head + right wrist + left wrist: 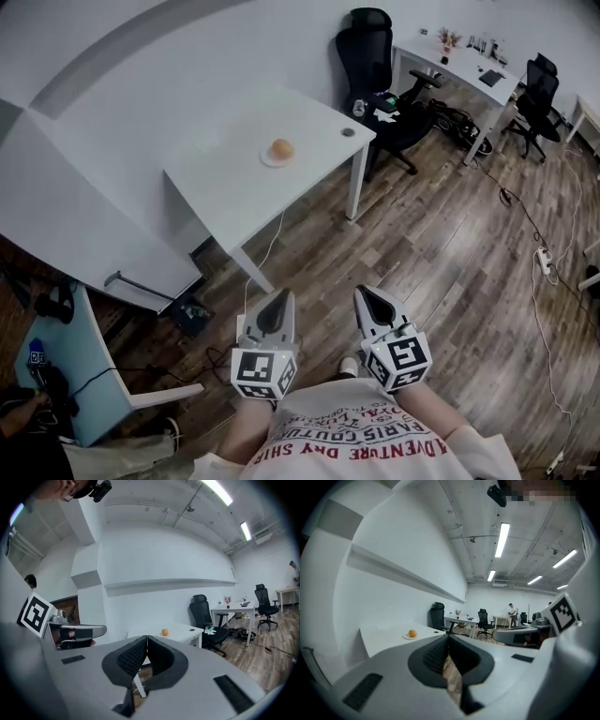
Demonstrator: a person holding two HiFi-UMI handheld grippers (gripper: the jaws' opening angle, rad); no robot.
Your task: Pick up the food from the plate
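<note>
Wood-floored office, white table [234,192] well ahead. Round orange food [281,148] sits on a small plate [270,162] toward the table's far right corner, straight ahead of the left gripper [278,302], which looks nearer than the right gripper [368,298]. Both jaws are clenched and empty.

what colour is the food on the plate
Orange. The round food sits on a white plate; the head view shows it best.

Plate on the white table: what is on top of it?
One round orange piece of food sits on the small white plate; nothing else shows. The plate's middle beneath it is covered.
</note>
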